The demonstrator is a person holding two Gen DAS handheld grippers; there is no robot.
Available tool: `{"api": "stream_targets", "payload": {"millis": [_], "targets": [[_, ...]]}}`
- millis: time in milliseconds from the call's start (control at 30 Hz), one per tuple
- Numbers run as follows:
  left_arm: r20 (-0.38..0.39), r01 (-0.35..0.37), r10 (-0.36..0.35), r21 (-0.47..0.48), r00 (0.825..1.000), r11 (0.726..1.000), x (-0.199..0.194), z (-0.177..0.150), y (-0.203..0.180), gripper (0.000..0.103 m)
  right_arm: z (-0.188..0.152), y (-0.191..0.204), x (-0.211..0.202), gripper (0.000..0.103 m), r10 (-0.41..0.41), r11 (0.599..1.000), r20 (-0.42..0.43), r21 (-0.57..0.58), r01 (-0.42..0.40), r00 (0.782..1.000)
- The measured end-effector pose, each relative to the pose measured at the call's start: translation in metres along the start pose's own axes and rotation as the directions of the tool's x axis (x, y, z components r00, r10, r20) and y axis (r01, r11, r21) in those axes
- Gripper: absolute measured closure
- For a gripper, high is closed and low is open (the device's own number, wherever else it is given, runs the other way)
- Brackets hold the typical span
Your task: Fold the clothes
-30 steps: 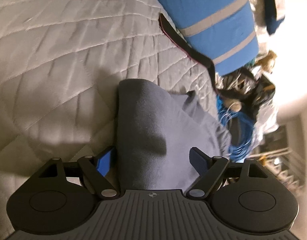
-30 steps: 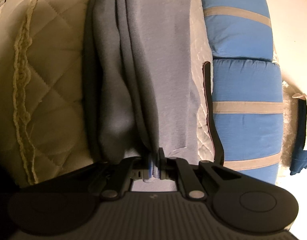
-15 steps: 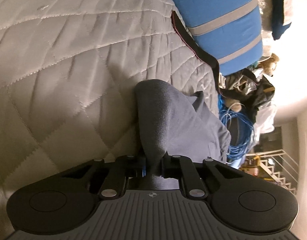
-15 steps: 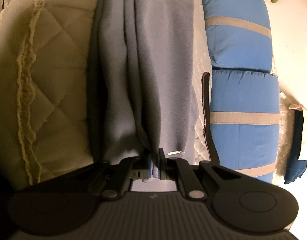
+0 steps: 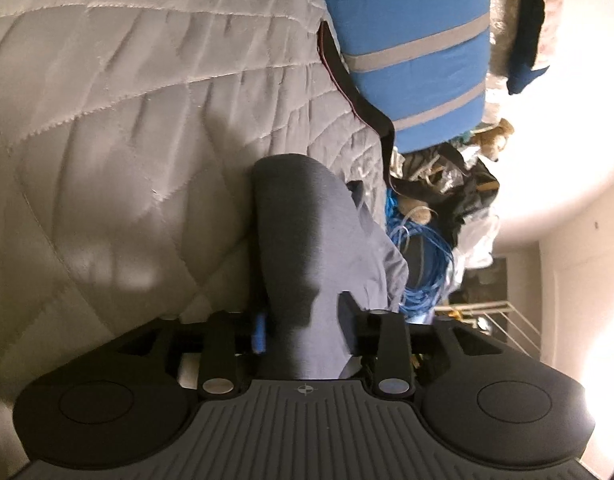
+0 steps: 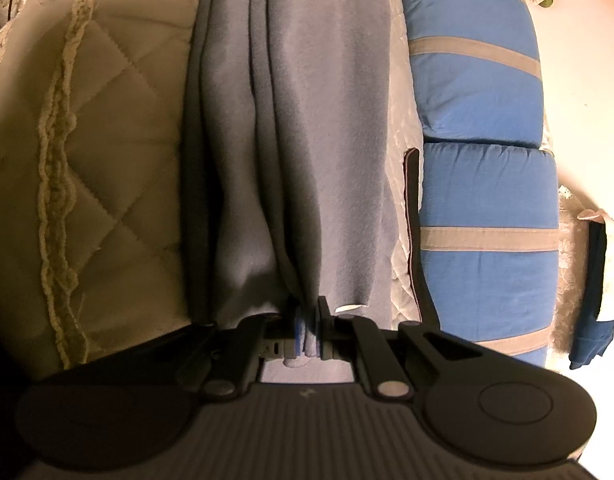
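Left hand-held gripper (image 5: 303, 330): I see its fingers parted with a wide gap, a thick rolled fold of the grey garment (image 5: 307, 240) lying between them. The blue pad (image 5: 259, 332) sits at the fold's left side and the dark right finger (image 5: 347, 318) at its right; I cannot tell how hard they press, so I read it as released rather than clenched.

Right hand-held gripper (image 6: 307, 336): clenched on a bunched edge of the grey garment (image 6: 299, 120), which is squeezed thin between the two pads.

Grey garment: in my right wrist view it stretches away from the pinch in long lengthwise pleats over the bed. In my left wrist view it is a rounded, doubled-over hump whose far end rests on the quilt, with a looser flap spilling toward the bed's edge on the right.

Quilt (image 5: 127, 140): pale, diamond-stitched, covering the bed under the garment; in the right wrist view it (image 6: 107, 180) looks yellowish and carries a raised braided seam to the left of the garment.

Blue cushion (image 6: 483, 184): blue with tan stripes, lying along the quilt's edge just beside the garment; also in my left wrist view (image 5: 411, 40).

Dark strap (image 6: 417, 240): runs between the quilt's edge and the blue cushion.

Blue cable coil (image 5: 423, 264): beyond the bed's edge, amid clutter I cannot make out clearly.
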State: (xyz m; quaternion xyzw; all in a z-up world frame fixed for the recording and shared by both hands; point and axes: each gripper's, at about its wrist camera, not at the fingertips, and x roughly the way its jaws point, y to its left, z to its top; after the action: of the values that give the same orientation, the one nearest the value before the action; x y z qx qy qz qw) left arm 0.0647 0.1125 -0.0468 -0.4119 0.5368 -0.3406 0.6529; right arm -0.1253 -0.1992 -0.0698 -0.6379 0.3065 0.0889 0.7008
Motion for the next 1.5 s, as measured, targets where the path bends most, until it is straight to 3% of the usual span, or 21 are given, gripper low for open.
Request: {"api": "stream_targets", "payload": {"millis": [100,300,433,500,533,667,933,1233,1500], "targets": [[0.024,-0.036,0.035,0.037,0.999,0.999,0.004,-0.005,-0.012,0.051,0.001,0.000,0.001,0.083,0.000,1.000,-0.003,-0.003,0.000,1.000],[0.007,-0.119,0.119,0.071,0.993,0.990,0.011,-0.012,-0.026,0.050,0.002,-0.002,0.004,0.080,-0.002,1.000,-0.009,-0.002,0.002,1.000],[-0.004,-0.118,0.118,0.061,0.993,0.991,0.010,-0.013,-0.025,0.050,0.003,-0.001,0.007,0.079,-0.002,1.000,-0.013,-0.007,0.002,1.000],[-0.007,-0.118,0.118,0.038,0.993,0.992,0.015,-0.011,-0.022,0.059,0.004,0.000,0.008,0.079,-0.003,1.000,-0.014,-0.015,0.003,1.000],[-0.011,-0.119,0.119,0.024,0.993,0.993,0.017,-0.009,-0.020,0.092,0.004,0.000,0.008,0.079,-0.003,1.000,-0.015,-0.018,0.002,1.000],[-0.007,-0.129,0.130,0.011,0.992,0.992,0.020,-0.007,-0.011,0.092,0.003,0.000,0.007,0.078,-0.008,1.000,-0.003,-0.018,0.008,1.000],[-0.010,-0.146,0.147,0.065,0.989,0.987,-0.016,0.000,0.000,0.092,0.016,0.007,-0.003,0.078,-0.042,0.999,0.090,-0.015,0.043,0.995],[0.007,-0.225,0.225,0.095,0.974,0.970,-0.072,0.010,0.009,0.092,0.064,0.017,-0.013,0.078,-0.066,0.997,0.204,0.059,0.055,0.977],[0.087,-0.351,0.344,0.086,0.935,0.932,-0.135,0.016,0.012,0.092,0.089,0.017,-0.035,0.076,-0.045,0.986,0.327,0.164,-0.010,0.944]]}}
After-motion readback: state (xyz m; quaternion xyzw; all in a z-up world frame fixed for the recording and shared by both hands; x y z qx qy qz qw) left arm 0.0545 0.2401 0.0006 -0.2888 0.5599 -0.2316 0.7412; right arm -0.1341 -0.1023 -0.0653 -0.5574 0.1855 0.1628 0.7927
